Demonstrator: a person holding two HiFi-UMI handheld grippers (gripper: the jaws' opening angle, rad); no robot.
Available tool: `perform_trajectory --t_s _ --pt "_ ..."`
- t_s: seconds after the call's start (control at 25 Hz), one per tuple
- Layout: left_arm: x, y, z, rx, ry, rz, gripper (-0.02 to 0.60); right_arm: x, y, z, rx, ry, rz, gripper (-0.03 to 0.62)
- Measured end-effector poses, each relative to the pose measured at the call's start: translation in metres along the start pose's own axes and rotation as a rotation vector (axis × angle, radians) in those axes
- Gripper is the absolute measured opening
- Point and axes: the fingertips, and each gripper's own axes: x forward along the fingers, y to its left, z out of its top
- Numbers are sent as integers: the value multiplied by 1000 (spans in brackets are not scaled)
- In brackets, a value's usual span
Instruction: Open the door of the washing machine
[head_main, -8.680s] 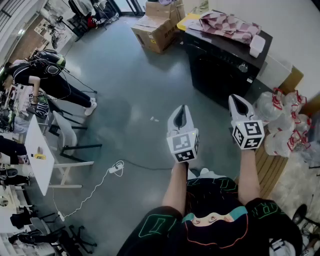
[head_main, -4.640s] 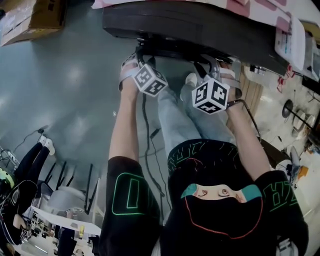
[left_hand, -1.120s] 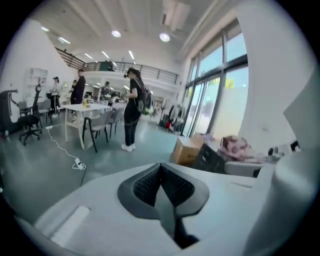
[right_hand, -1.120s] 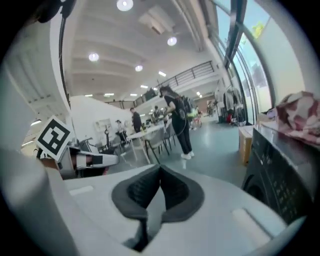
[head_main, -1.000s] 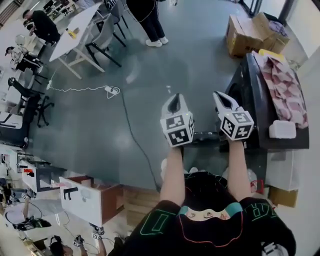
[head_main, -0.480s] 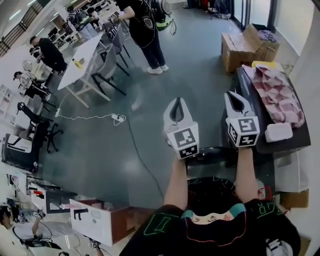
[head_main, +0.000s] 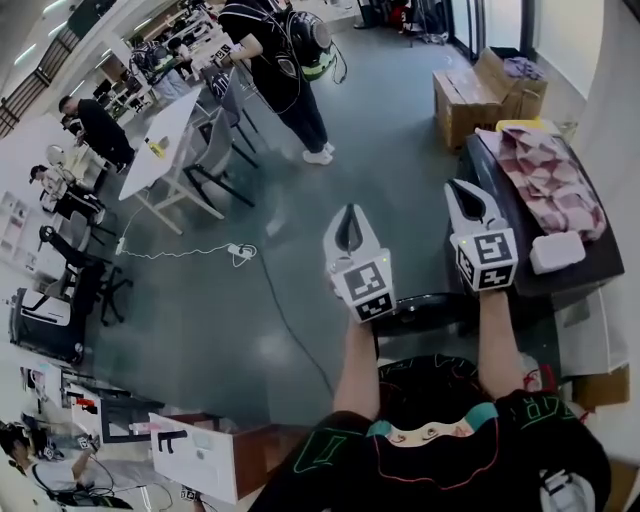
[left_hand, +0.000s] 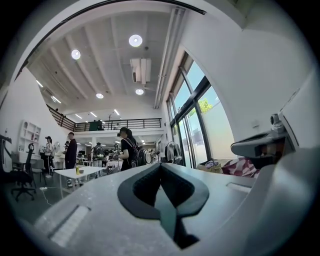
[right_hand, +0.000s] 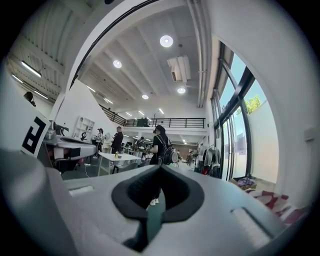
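Note:
The black washing machine (head_main: 520, 262) stands at the right of the head view, with a pink patterned cloth (head_main: 550, 180) and a white box (head_main: 557, 250) on its top. A dark rounded panel (head_main: 425, 305), apparently its door, juts out from its front, below my hands. My left gripper (head_main: 349, 222) and right gripper (head_main: 462, 190) hang level in the air, side by side, away from that panel. Both are shut with nothing between the jaws. In the left gripper view the shut tips (left_hand: 161, 167) face the open hall. The right gripper view shows its own shut tips (right_hand: 161, 170) the same way.
Cardboard boxes (head_main: 480, 95) sit beyond the machine. A person (head_main: 280, 70) stands by a white table (head_main: 170, 140) with chairs. A cable with a power strip (head_main: 240, 252) crosses the grey floor. A white drawer cabinet (head_main: 195, 455) is at the lower left.
Both grippers have risen, still shut and side by side. The head view has tilted up, so more of the hall and the people at the back shows.

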Motion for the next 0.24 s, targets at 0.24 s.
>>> perform_trajectory --t_s 0.24 --pt "-7 -1 -6 34 16 -10 11 -6 2 -3 0 0 -11 3"
